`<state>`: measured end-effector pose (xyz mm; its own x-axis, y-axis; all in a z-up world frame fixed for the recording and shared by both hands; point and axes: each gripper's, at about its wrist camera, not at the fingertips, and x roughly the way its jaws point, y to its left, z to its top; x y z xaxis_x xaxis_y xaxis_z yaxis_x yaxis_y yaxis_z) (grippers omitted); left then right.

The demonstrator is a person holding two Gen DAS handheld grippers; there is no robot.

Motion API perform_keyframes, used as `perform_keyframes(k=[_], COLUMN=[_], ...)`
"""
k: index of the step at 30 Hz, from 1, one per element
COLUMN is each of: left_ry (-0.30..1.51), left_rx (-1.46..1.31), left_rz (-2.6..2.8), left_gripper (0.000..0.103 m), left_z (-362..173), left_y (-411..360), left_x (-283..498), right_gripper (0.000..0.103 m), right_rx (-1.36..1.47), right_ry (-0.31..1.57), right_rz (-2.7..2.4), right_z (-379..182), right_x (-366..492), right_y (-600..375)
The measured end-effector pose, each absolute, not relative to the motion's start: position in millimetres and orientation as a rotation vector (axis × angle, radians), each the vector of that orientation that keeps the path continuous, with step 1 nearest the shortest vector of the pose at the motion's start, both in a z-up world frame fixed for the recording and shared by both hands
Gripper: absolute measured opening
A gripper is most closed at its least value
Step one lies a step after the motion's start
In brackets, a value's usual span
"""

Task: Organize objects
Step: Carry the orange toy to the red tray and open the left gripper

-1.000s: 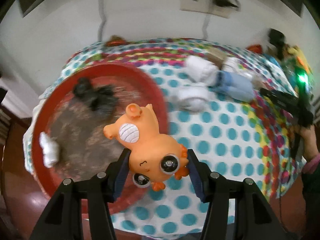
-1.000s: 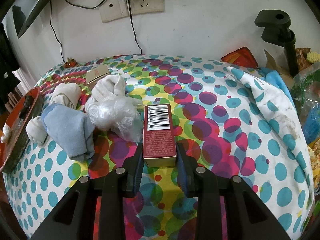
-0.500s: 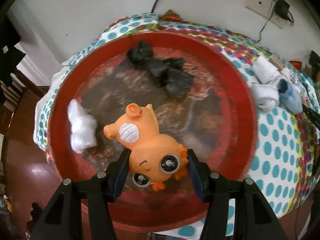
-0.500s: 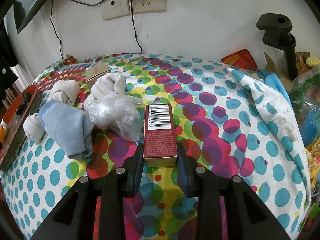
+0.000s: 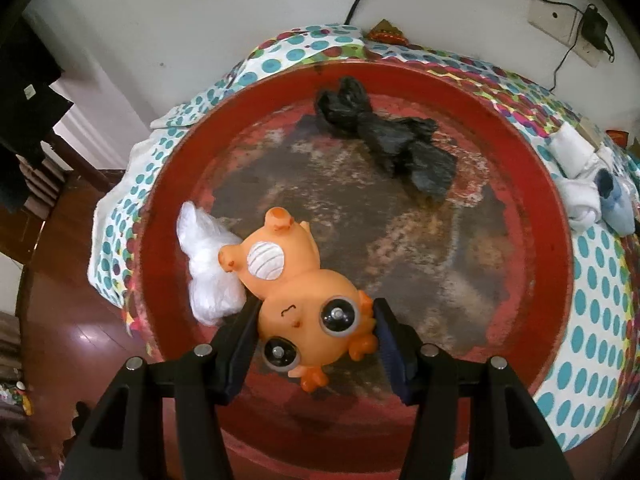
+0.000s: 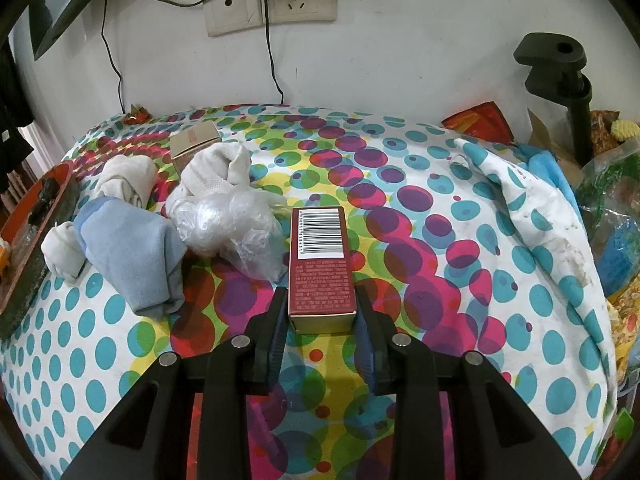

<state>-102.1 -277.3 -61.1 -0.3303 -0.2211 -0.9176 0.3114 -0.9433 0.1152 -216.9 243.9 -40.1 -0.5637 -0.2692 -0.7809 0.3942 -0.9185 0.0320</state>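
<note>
Hanging over the red tray (image 5: pixel 560 264), the left gripper (image 5: pixel 316 332) clamps an orange toy (image 5: pixel 304 300) for probable release, while the right gripper (image 6: pixel 322 312) pinches a maroon box (image 6: pixel 322 264).

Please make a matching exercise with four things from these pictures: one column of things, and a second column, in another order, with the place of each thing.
Things:
1. orange toy
2. dark red box
3. black plastic bag
4. light blue cloth

Places:
a. lying in the red tray
b. held in the right gripper
c. on the dotted tablecloth, beside the clear plastic bag
d. held in the left gripper

Pairs: 1-d, 2-b, 3-a, 4-c
</note>
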Motion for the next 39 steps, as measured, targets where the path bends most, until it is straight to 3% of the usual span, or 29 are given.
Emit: perform_keyframes(k=[25, 39], left_ry=[0.16, 0.119], left_rx=[1.593, 1.555], left_rz=[-2.256, -2.33], left_gripper=[0.06, 0.06], left_z=[-68.3, -44.5], left_y=[-300.6, -288.4], left_x=[-100.8, -91.0], right_gripper=[0.031, 0.031], right_rx=[1.201, 1.201], right_ry=[0.237, 0.246], right_rz=[-2.481, -2.484], right_z=[-40.3, -40.0], right_x=[-215.9, -215.7], right_y=[241.0, 239.9])
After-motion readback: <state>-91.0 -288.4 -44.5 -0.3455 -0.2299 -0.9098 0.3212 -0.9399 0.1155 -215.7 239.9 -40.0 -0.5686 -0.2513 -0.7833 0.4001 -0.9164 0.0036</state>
